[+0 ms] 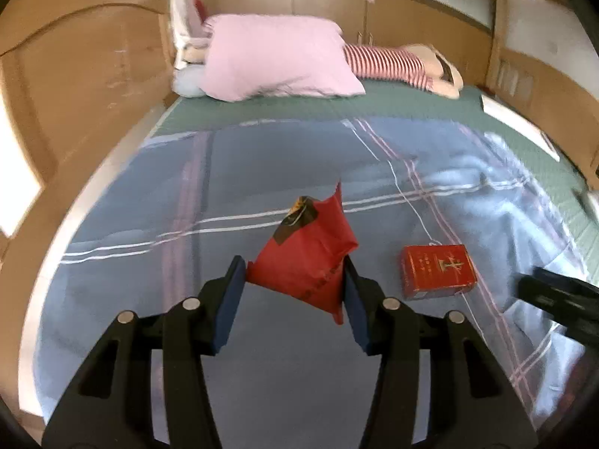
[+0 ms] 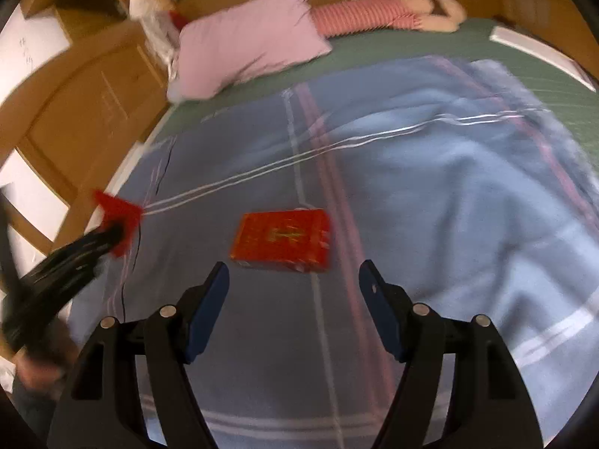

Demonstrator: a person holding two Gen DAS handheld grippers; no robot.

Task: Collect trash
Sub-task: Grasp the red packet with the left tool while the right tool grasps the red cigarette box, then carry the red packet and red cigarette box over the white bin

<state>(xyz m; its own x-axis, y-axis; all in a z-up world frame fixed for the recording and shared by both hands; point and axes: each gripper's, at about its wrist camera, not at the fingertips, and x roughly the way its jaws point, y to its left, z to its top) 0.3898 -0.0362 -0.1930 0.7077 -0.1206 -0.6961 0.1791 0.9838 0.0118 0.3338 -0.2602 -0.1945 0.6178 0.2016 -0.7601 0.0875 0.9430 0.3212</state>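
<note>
My left gripper [image 1: 294,273] is shut on a crumpled red snack bag [image 1: 310,258] and holds it above the blue plaid blanket [image 1: 262,172]. The bag also shows at the left of the right wrist view [image 2: 118,213], held by the left gripper [image 2: 108,235]. A red cigarette box [image 1: 436,271] lies flat on the blanket to the right of the bag. In the right wrist view the box [image 2: 284,239] lies just ahead of my right gripper [image 2: 294,273], which is open and empty. The right gripper's edge shows in the left wrist view [image 1: 561,299].
A pink pillow [image 1: 277,60] and a doll in a red striped top [image 1: 397,63] lie at the head of the bed on a green sheet [image 1: 411,104]. A white book [image 2: 539,52] lies at the far right. Wooden cabinets [image 1: 75,86] flank the bed.
</note>
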